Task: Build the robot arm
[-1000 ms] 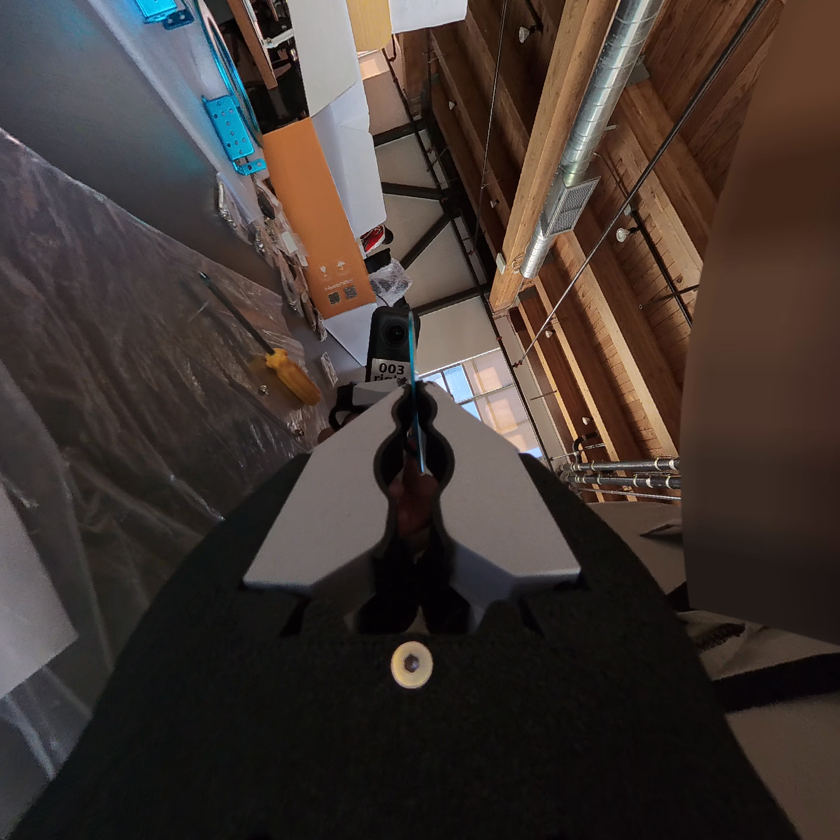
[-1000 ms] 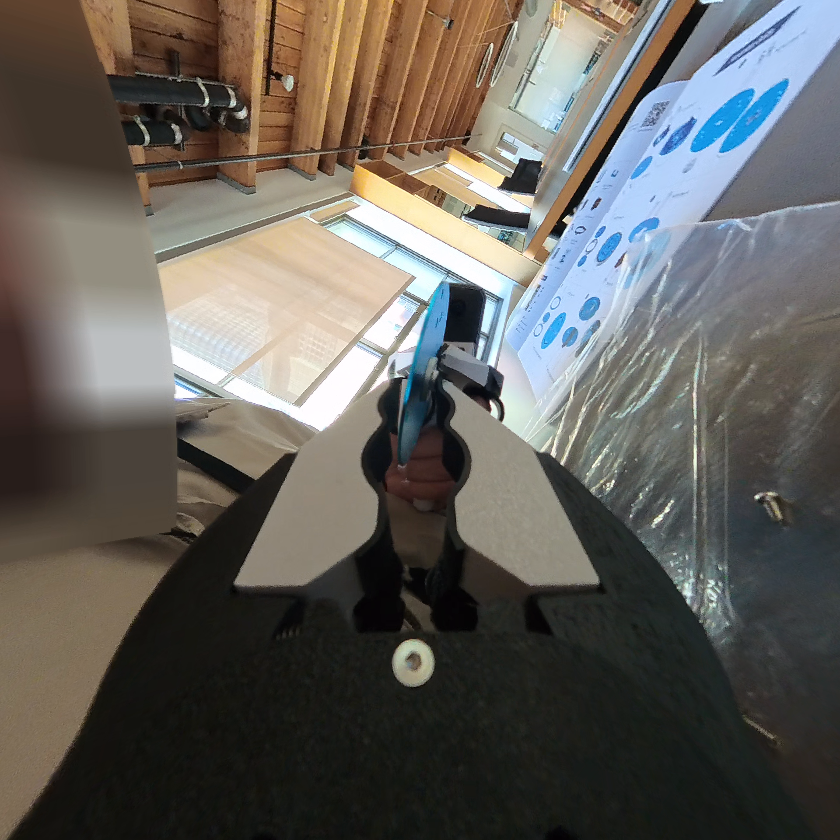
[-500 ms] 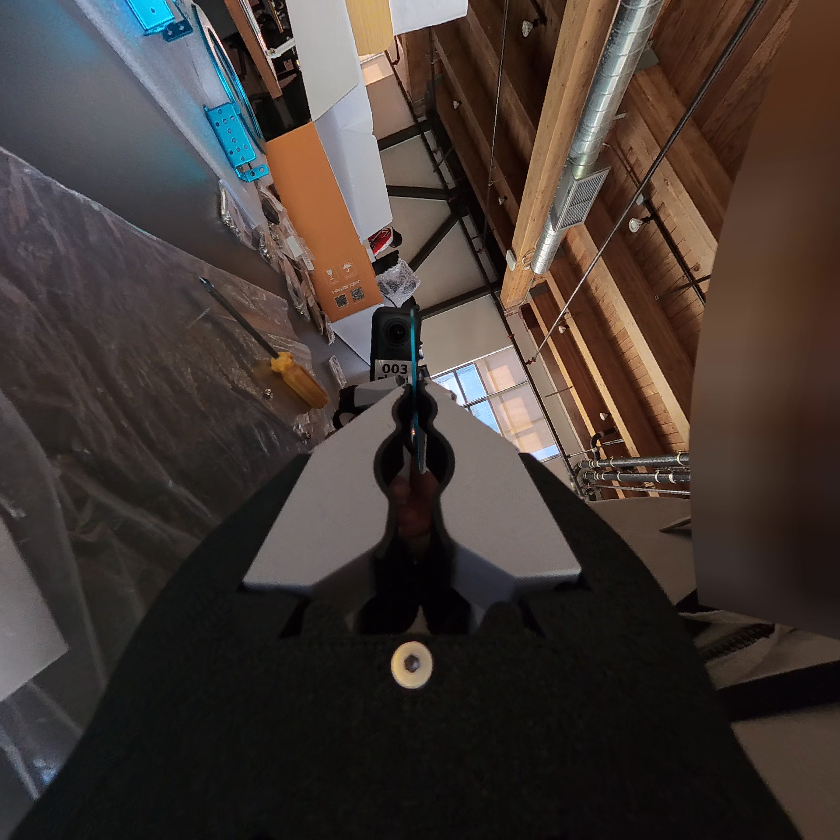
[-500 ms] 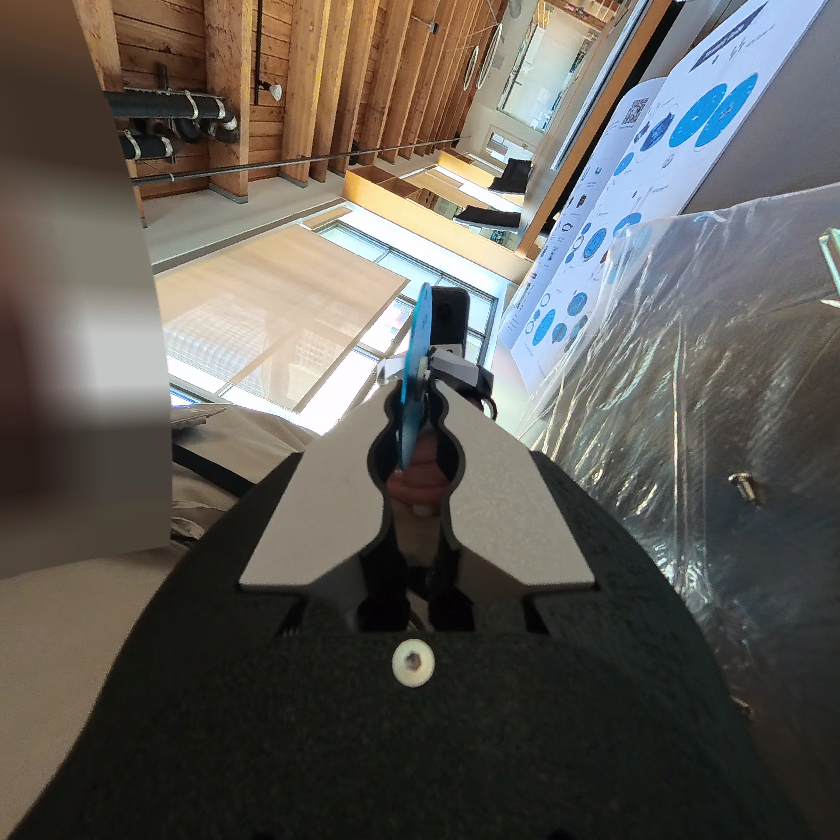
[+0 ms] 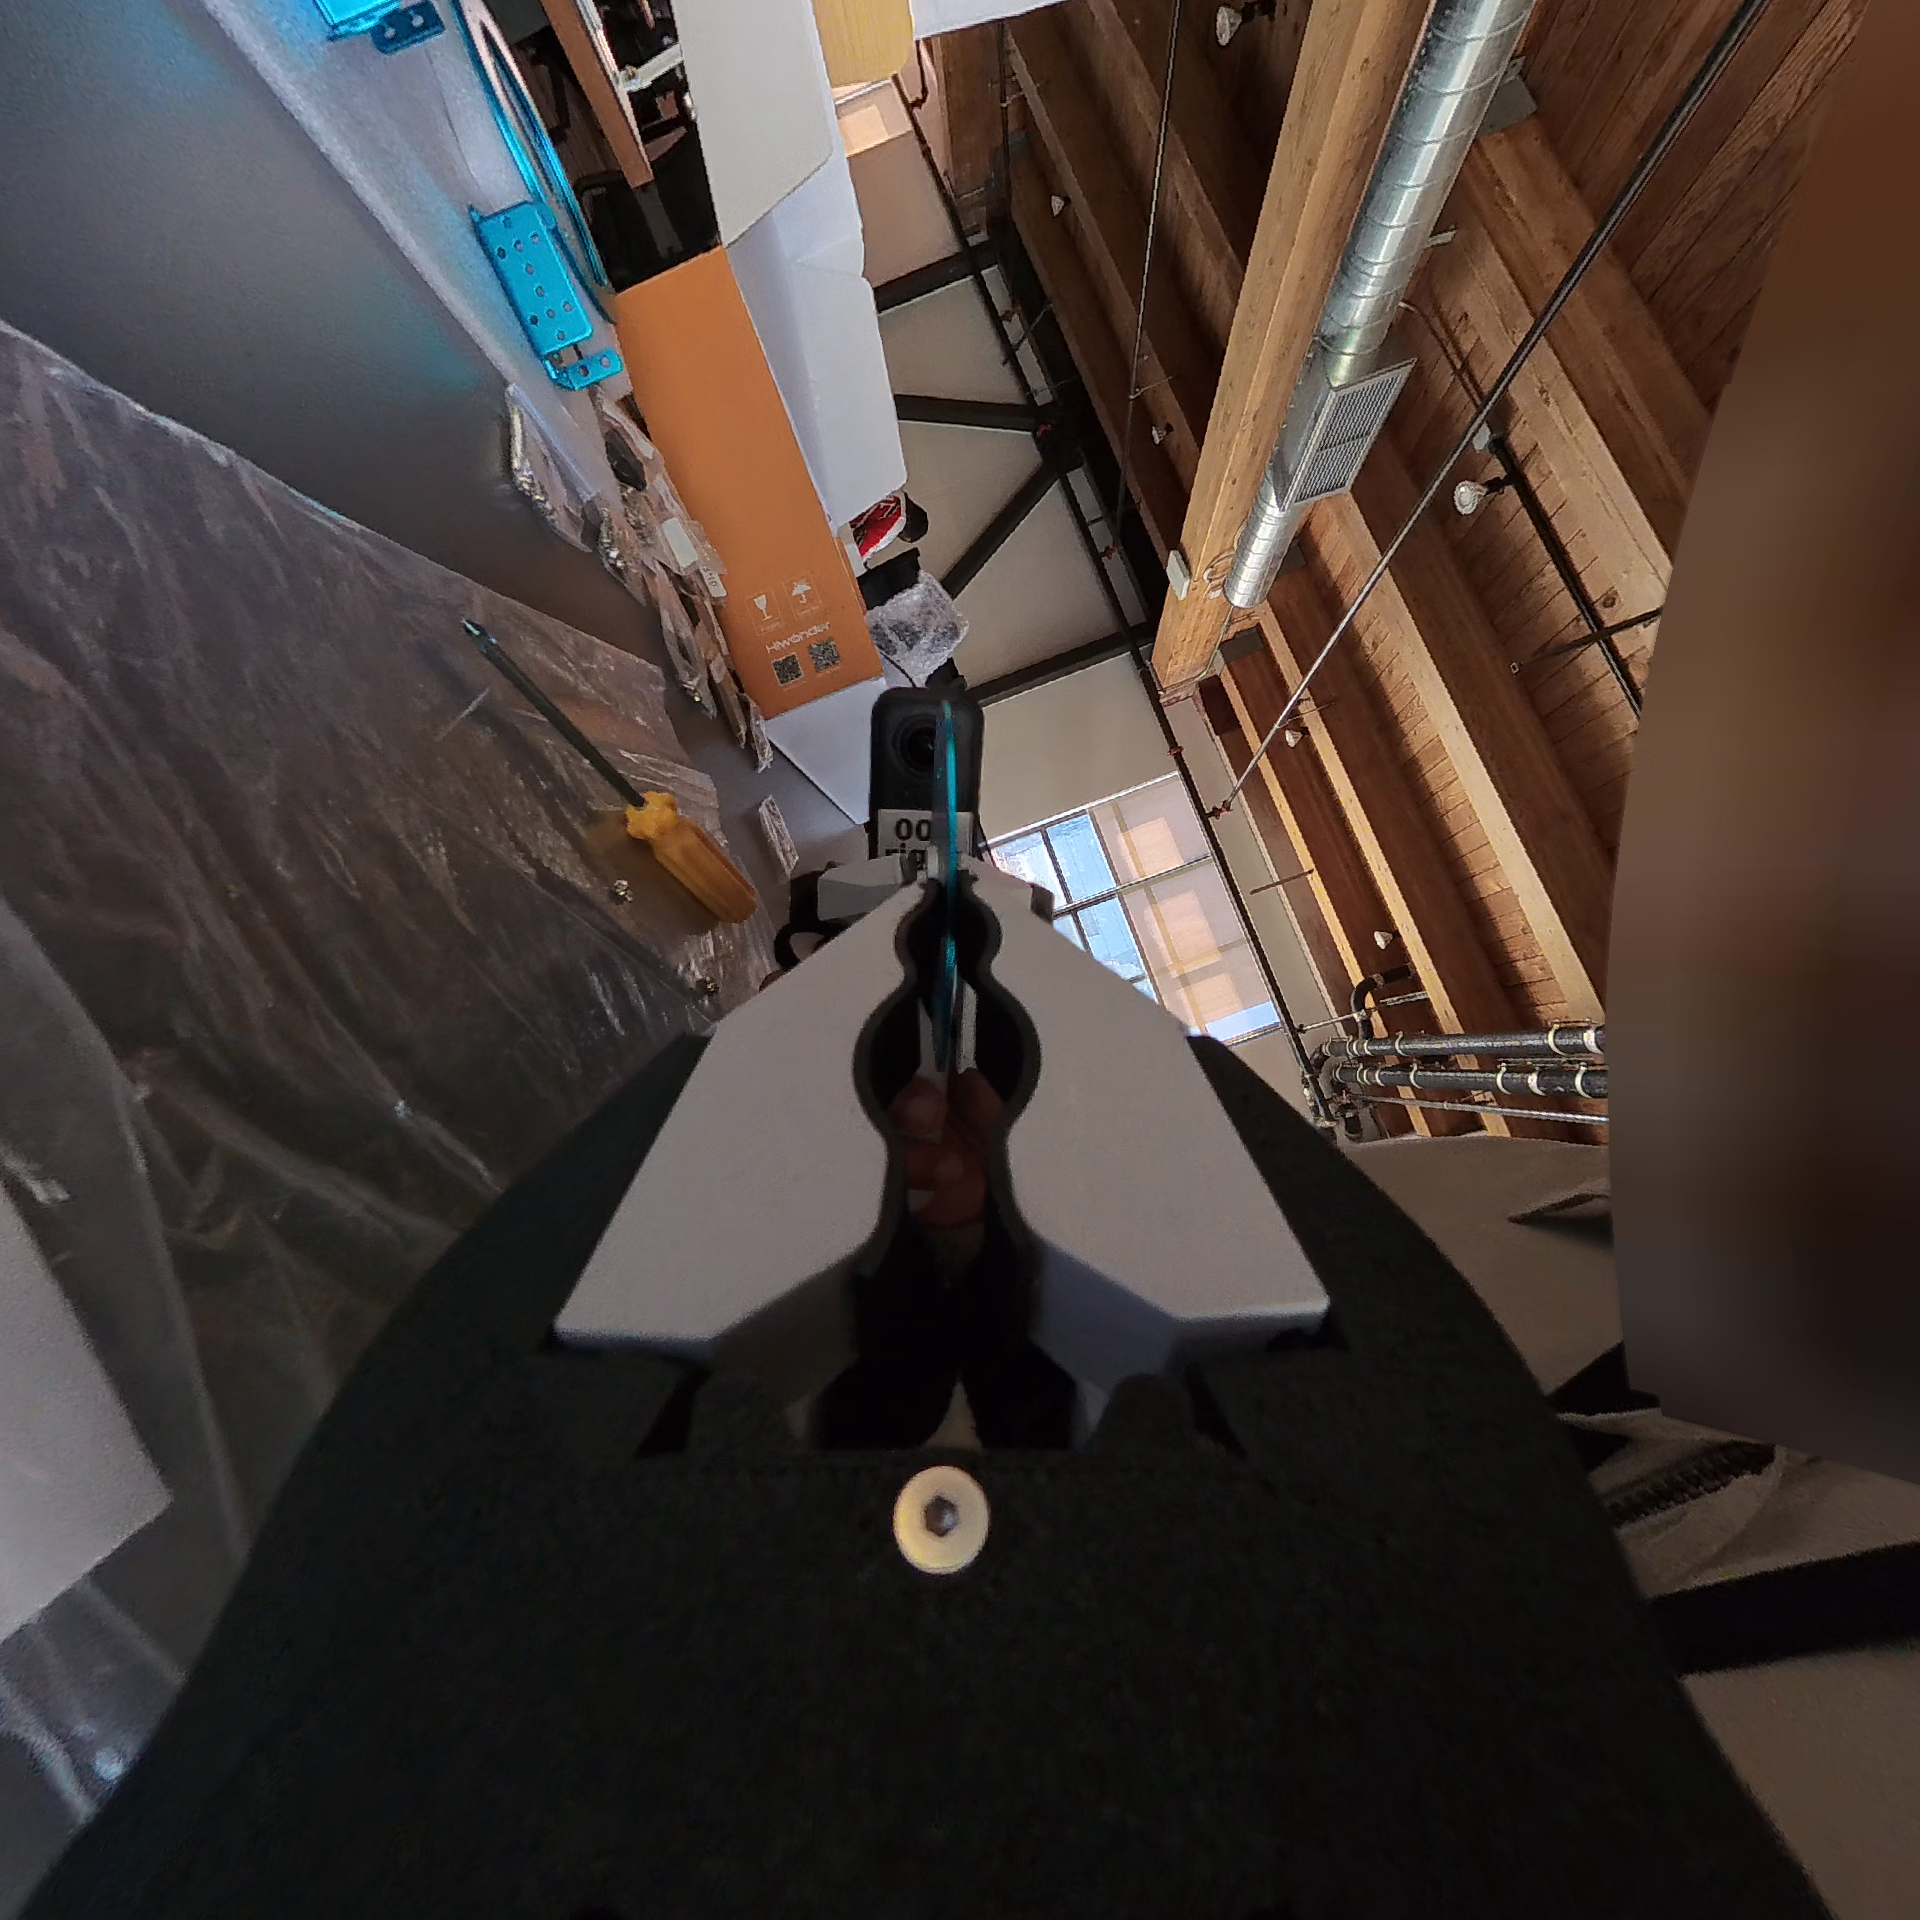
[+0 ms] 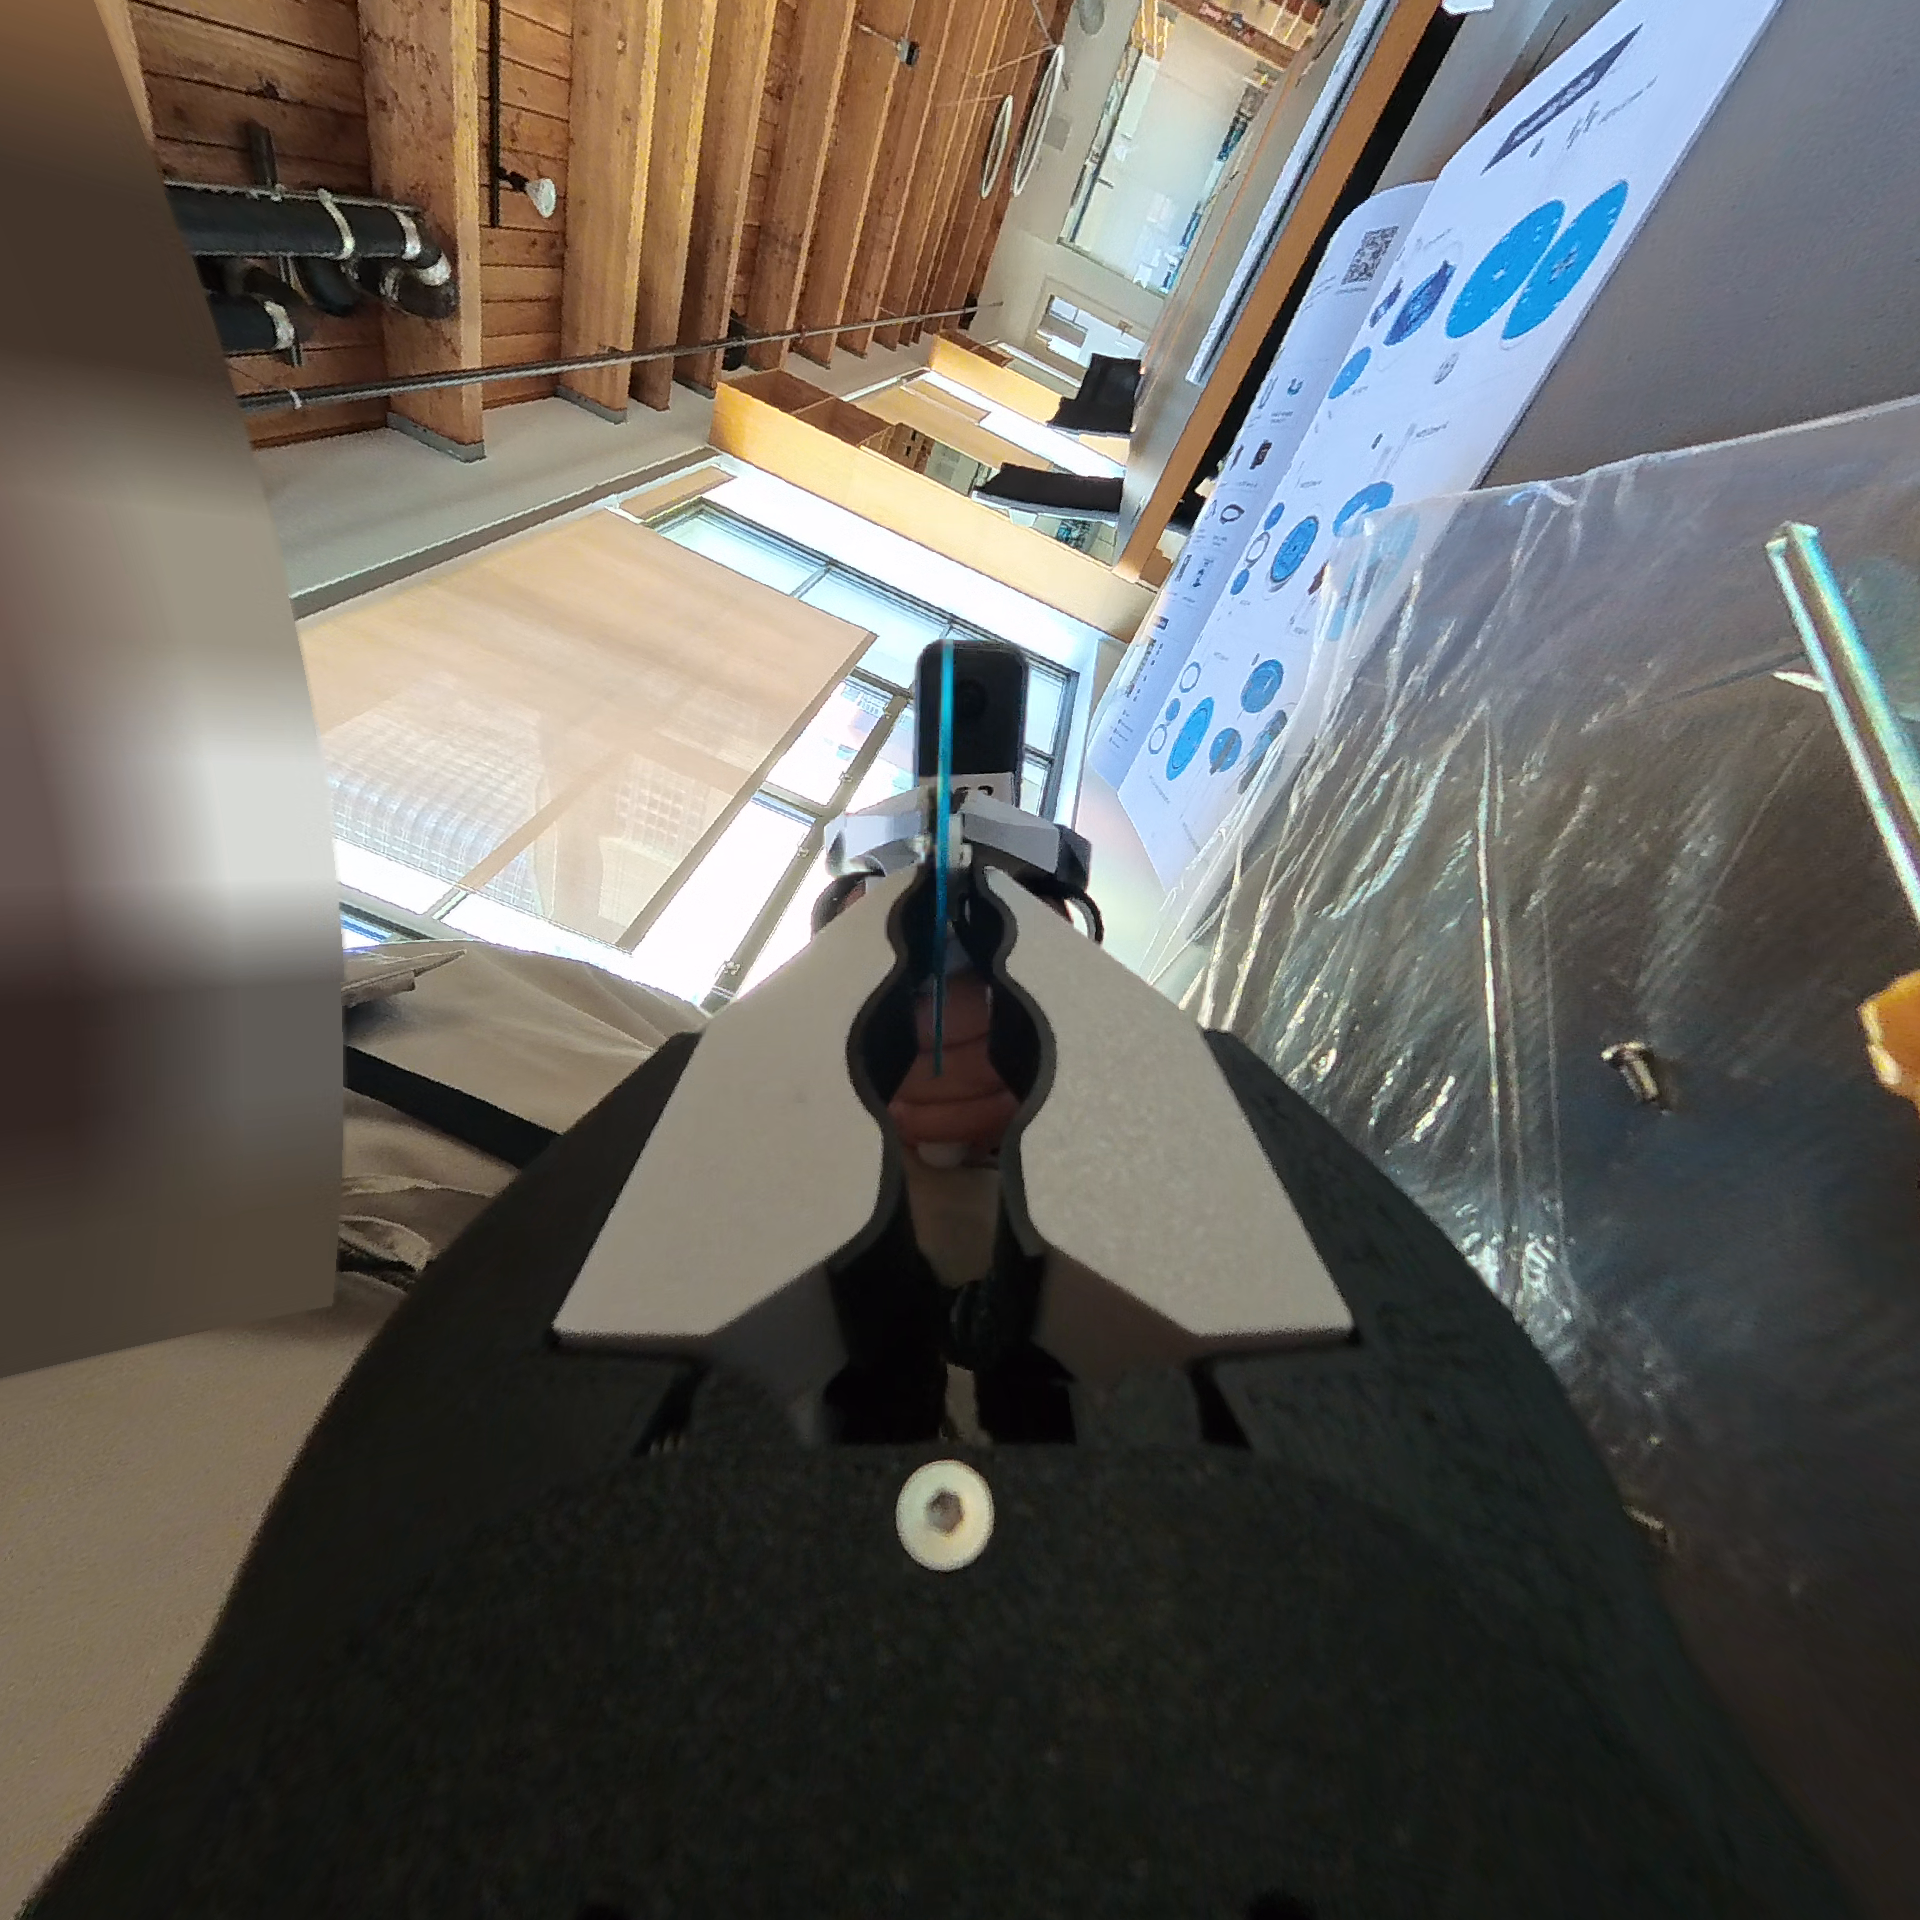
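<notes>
A thin blue disc point(image 5: 943, 810) stands edge-on, held up in the air between two grippers that face each other. My left gripper point(image 5: 948, 894) is shut on one edge of it. My right gripper point(image 6: 943, 883) is shut on the opposite edge of the blue disc point(image 6: 943, 769). Each view shows the other gripper's black camera just beyond the disc, in the left wrist view point(image 5: 906, 758) and in the right wrist view point(image 6: 987, 717). A person's fingers point(image 6: 940, 1101) show behind the jaws.
A table under crinkled clear plastic sheet point(image 5: 260, 831) carries a yellow-handled screwdriver point(image 5: 691, 857), an orange and white box point(image 5: 743, 488), blue perforated plates point(image 5: 540, 281) and small bagged parts. The right wrist view shows a printed sheet point(image 6: 1351, 468), a loose screw point(image 6: 1636, 1070) and a clear panel edge point(image 6: 1849, 675). My two grippers' fingertips are within a few centimetres of each other.
Both grippers stay shut on the disc. In the right wrist view the disc has turned from slanted to straight edge-on, and the two grippers now line up more squarely.
</notes>
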Motion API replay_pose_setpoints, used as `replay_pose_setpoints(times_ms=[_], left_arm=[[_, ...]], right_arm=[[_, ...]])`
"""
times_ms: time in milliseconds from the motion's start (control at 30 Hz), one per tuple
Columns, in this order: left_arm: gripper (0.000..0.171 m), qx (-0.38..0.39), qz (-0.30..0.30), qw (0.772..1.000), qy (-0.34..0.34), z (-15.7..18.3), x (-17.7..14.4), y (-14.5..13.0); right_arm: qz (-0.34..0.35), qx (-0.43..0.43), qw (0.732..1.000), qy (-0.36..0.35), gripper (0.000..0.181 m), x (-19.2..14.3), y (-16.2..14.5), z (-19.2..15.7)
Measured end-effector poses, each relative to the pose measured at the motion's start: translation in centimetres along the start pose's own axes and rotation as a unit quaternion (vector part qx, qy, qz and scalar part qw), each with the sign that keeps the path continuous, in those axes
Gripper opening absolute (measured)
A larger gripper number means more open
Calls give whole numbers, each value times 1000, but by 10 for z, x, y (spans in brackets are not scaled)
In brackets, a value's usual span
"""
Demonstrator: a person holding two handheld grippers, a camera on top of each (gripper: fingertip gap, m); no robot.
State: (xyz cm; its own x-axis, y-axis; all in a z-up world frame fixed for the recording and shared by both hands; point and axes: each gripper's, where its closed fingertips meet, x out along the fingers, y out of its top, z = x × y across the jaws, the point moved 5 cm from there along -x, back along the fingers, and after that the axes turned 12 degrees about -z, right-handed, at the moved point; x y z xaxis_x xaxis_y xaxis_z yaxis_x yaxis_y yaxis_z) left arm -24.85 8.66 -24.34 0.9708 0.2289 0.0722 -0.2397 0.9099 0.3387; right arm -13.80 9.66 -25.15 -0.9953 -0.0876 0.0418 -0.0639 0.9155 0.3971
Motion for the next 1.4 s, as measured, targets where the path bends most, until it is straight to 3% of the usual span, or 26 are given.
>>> replay_pose_setpoints(times_ms=[100, 133, 200, 267, 333, 400, 467, 700, 767, 833, 1033, 1200, 1400], left_arm=[[5, 2, -9, 1000, 9, -3, -1, 0], [15, 10, -10, 1000, 19, -3, -2, 0], [28, 45, -20, 997, 64, -3, -9, 0], [28, 117, -37, 984, 130, 1, -22, -1], [26, 226, -111, 951, 182, 8, -30, -16], [24, 339, -213, 884, 240, 6, -39, -38], [17, 424, -268, 820, 275, 2, -46, -54], [14, 468, -364, 761, 264, -11, -31, -71], [19, 450, -381, 759, 278, -19, -25, -73], [26, 418, -385, 773, 282, -21, -19, -79], [17, 383, -314, 796, 349, -26, -15, -87], [5, 400, -306, 778, 375, -28, -15, -87], [5, 424, -318, 765, 367, -27, -10, -90]], right_arm=[[-1, 9, 1000, -15, 4, -1, -1, 4], [3, 11, 1000, -24, 4, -2, 0, 6], [9, 16, 999, -40, 4, -6, 0, 10], [11, 25, 998, -51, 4, -9, 0, 13], [8, 36, 998, -55, 4, -10, -1, 15], [2, 46, 997, -54, 4, -9, -4, 15], [-8, 42, 998, -52, 4, -8, -6, 11], [-39, -10, 994, -98, 4, -10, -25, 1], [-25, -8, 994, -107, 4, -15, -30, 2], [-10, -13, 992, -128, 4, -21, -34, 4], [12, -43, 987, -157, 4, -27, -37, 1], [-3, -45, 987, -154, 4, -23, -41, 0], [1, -40, 987, -153, 4, -24, -40, 2]])
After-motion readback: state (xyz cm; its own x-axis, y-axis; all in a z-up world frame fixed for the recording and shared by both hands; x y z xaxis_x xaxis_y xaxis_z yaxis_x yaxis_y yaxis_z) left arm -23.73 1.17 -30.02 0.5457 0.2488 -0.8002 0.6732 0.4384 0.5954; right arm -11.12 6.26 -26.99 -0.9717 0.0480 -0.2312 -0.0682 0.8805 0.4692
